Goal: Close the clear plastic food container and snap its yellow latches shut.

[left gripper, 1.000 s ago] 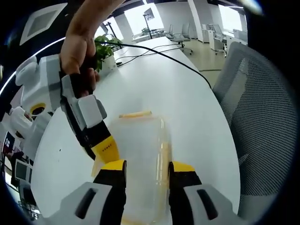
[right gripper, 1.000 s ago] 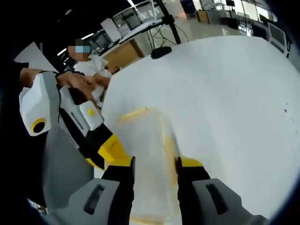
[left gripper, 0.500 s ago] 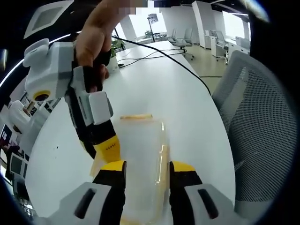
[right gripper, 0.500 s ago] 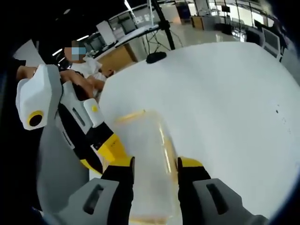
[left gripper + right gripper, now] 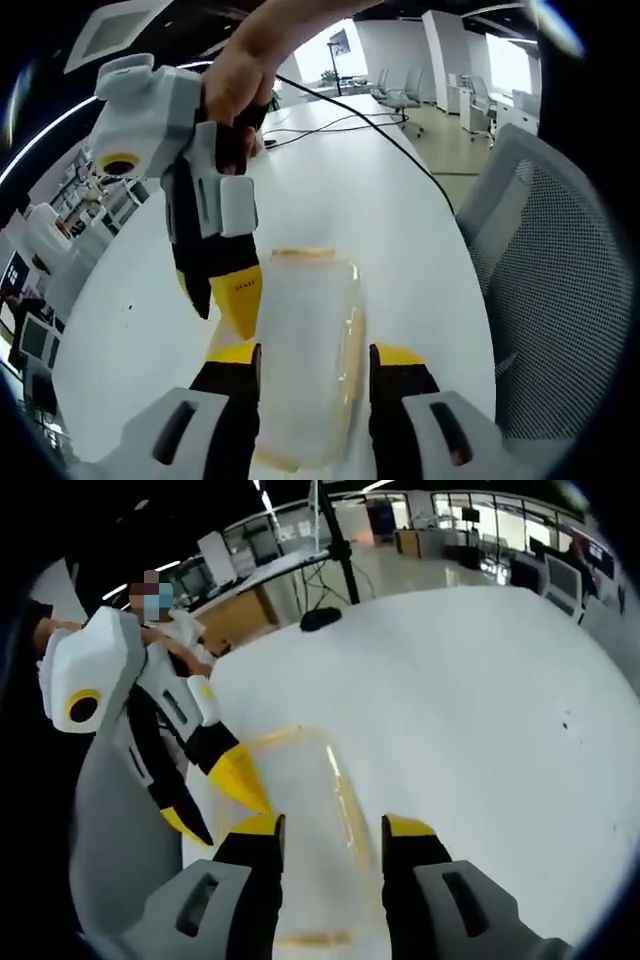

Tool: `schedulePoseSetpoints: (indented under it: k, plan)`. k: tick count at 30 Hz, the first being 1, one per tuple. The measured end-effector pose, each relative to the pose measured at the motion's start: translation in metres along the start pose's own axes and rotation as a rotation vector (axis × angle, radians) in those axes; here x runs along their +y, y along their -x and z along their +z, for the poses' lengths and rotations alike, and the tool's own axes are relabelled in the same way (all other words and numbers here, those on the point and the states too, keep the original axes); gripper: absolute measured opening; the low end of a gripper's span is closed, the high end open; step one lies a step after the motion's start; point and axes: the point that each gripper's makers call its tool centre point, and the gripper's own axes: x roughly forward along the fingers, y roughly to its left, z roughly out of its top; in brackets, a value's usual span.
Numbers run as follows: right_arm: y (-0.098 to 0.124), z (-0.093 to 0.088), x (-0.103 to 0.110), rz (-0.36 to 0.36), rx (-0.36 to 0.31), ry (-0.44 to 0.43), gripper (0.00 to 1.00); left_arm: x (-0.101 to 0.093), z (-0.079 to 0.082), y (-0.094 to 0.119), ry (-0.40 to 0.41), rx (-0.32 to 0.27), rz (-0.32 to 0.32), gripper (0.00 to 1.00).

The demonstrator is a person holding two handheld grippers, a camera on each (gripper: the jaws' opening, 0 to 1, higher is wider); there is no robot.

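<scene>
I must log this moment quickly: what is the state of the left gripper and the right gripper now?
Left gripper: jaws apart, straddling the clear container; grip cannot be told.
Right gripper: jaws apart beside the same container; grip cannot be told.

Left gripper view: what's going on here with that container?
A person works a gripper in each hand over the clear plastic container on the white table. The left gripper straddles it, jaws open on either side. The right gripper angles down at its near edge. A yellow latch shows at its far end.

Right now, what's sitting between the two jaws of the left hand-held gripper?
In the left gripper view, the clear plastic food container lies between the left hand-held gripper's jaws, one yellow latch along its side by one jaw.
</scene>
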Motion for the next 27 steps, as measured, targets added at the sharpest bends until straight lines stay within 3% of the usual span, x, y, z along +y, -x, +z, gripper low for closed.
schedulePoseSetpoints:
  k: [11,27]
  plan:
    - [0.021,-0.008,0.001,-0.083,-0.041,0.031,0.42,0.016,-0.009,0.02,0.112,-0.021,0.068,0.46]
    - [0.037,-0.031,0.02,-0.197,-0.123,0.045,0.51,0.03,-0.04,0.033,0.313,-0.03,0.131,0.58]
